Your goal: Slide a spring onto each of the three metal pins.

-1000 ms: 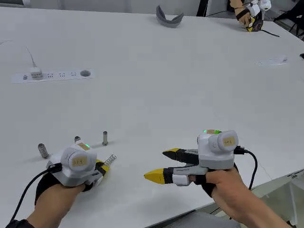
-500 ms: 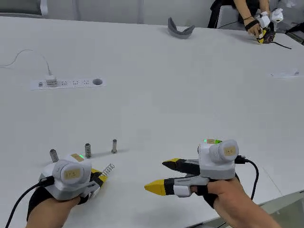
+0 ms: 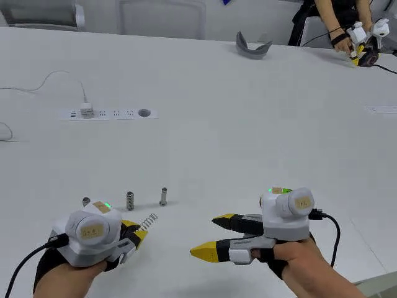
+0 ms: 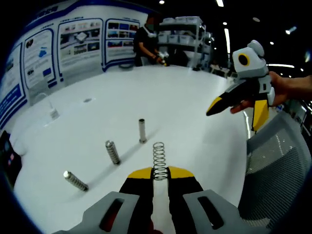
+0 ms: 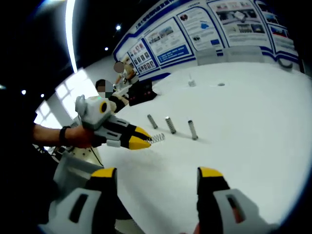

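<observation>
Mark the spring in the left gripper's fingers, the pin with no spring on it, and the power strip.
spring (image 4: pixel 159 157): left gripper view, middle coils.
bare pin (image 4: pixel 142 130): left gripper view, mid-shaft.
power strip (image 3: pixel 118 114): head view, top face right of the plug.

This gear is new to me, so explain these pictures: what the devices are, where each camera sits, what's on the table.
No robot here: a person holds a two-jaw tool in each hand. The wide picture comes from a headset camera looking down; the two round ones come from cameras riding on the tools. On the white table stand three metal pins: the farthest pin is bare, the middle pin and nearest pin wear springs. The left tool is shut on another spring. The right tool is open and empty.
</observation>
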Demonstrator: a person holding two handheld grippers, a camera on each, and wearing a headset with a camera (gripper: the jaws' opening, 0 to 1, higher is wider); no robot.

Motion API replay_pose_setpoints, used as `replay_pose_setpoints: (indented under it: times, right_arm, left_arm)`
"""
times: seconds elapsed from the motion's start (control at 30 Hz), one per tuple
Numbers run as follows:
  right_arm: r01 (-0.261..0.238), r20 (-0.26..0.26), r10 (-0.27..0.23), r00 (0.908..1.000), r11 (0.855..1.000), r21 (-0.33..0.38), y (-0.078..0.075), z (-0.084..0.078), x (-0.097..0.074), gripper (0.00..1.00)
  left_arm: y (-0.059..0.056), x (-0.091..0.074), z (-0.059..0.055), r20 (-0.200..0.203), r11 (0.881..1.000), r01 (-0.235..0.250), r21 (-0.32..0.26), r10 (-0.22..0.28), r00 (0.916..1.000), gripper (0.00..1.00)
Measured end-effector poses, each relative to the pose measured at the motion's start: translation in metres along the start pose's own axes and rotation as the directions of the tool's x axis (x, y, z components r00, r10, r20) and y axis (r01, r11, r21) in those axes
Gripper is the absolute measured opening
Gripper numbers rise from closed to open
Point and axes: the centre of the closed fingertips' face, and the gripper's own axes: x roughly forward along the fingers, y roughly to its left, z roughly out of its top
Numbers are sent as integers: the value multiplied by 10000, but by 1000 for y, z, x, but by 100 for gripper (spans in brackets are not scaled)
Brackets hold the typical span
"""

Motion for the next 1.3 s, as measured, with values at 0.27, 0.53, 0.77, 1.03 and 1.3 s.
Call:
replay_pose_setpoints:
  times: [0.27,0.53,0.77,1.03,1.3]
  right_arm:
    - [-373,-1,373,9993,9993,-67,6,7,10,66]
    - [-744,53,744,9972,9972,-71,13,15,19,65]
    - [-1197,40,1197,9928,9928,-43,21,21,29,60]
    - [-2039,198,2038,9788,9790,41,35,29,43,48]
    - [-2702,138,2699,9628,9602,710,45,32,60,43]
  left_arm:
    - [-1,-14,10,314,10000,-18,64,16,9995,10]
    - [-4,-29,7,359,9999,-101,18,100,9993,10]
    - [-6,-38,6,380,9998,-198,-36,199,9991,10]
    - [-12,-47,4,387,9996,-251,-99,255,9989,10]
    - [-23,-52,4,342,9998,-168,-81,170,9993,10]
